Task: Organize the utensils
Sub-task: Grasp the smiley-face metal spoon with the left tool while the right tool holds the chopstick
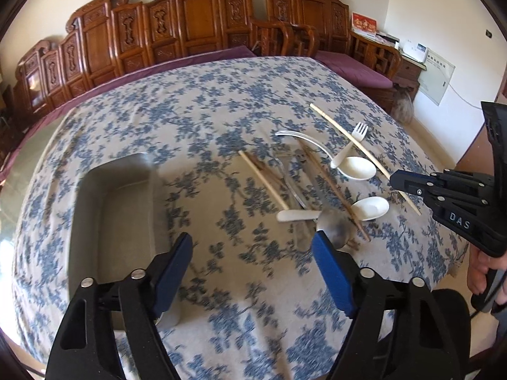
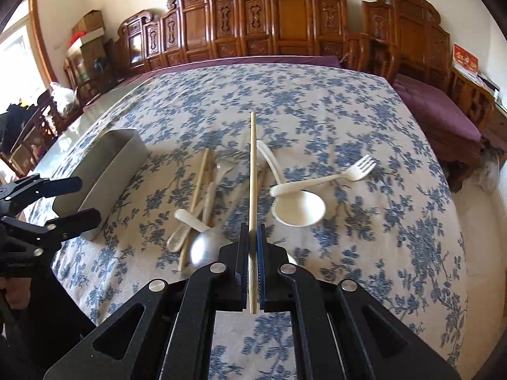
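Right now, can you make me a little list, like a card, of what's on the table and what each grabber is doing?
table cover: blue flowered cloth
container: grey metal bin, on the left side of the table
right gripper: shut on a pale chopstick
left gripper: open, nothing between its fingers
loose pile: white fork, big white spoon, metal spoon, more chopsticks
bin contents: cannot tell
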Demonstrator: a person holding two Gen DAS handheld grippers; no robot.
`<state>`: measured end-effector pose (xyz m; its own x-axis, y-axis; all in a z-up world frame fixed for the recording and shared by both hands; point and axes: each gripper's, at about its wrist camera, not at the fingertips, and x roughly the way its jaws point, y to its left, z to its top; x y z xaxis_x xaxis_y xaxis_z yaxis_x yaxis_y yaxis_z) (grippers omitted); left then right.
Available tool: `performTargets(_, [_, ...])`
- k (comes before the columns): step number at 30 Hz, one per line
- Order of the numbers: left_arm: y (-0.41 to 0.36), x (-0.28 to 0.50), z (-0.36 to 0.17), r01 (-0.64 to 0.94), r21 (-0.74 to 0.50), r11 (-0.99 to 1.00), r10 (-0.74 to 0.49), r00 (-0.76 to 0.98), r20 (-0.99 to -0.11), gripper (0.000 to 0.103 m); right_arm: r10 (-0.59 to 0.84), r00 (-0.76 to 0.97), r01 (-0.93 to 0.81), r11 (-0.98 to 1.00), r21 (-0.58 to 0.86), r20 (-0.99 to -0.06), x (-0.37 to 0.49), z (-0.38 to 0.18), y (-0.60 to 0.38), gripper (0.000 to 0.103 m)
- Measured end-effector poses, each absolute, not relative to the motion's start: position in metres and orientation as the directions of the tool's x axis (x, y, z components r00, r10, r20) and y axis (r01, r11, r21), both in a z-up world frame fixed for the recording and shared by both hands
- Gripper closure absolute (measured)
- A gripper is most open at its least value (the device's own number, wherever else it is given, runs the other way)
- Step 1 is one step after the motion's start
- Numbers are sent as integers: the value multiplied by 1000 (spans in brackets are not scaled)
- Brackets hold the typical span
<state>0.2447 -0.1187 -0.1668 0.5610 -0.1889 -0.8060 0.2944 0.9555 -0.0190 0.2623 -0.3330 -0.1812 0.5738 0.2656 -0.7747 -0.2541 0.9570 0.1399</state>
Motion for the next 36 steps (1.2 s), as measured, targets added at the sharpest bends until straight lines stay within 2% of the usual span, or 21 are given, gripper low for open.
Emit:
performTargets(7, [-145,268,-182,322,-21,946,-199,530,-824,41,267,570,-232,959,160,-777,264,-185,-344,97])
performTargets(15, [-161,295,-202,331,-71,941,-230,470,-852,61,271,572,-221,960,172,-775,268,-185,-352,97])
performTargets(23, [-192,293,-211,366,-89,926,-259,446,-857,61,265,574,-197,963,183,-775,271,-185,-365,97])
performTargets(26, [-204,299,-215,370,-103,923,-269,431,-861,68,266,575,-188,963,192,-773,272,-185,-369,97])
performTargets(29, [-215,310,-224,358,-96,929,-246,402,-882,78,269,576,-183,963,199,-772,272,-185,-371,97])
performTargets(36, [-224,324,-239,322,-59,945,-178,354,-918,87,281,570,-189,959,210,-772,273,-186,-370,97])
